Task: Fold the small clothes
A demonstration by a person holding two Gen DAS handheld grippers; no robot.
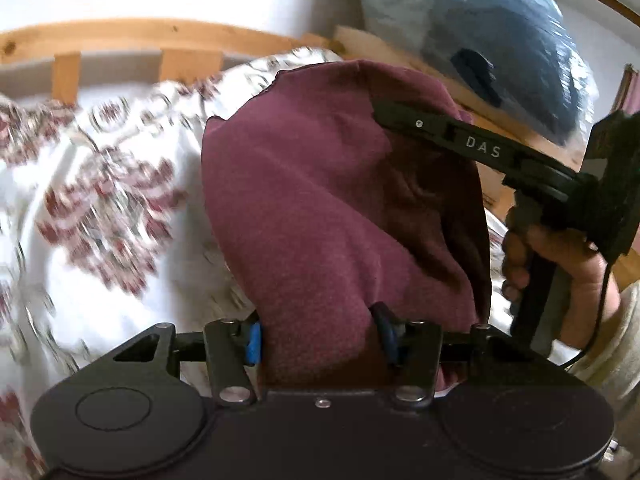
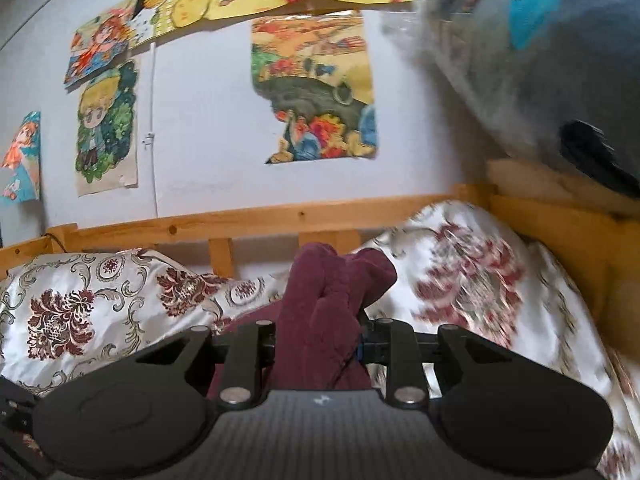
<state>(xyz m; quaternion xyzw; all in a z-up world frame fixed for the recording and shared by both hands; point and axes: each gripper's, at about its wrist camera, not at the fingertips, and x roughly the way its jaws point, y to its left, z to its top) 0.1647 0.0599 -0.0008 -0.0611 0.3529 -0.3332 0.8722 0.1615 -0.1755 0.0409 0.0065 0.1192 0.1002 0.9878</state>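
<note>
Maroon garment (image 1: pixel 332 208) hangs bunched above the bed, pinched in both tongs. Left tongs (image 1: pixel 318 330) clamped on its lower edge; cloth covers the fingertips. Right tongs (image 2: pixel 318 340) grip a wadded fold, tips buried too. Garment type unclear, possibly a small top. Floral bedspread (image 1: pixel 100 200) is motion-blurred. Right device shows in the left view, its tips hidden behind fabric. Wooden bed rail (image 2: pixel 260 220) behind.
</note>
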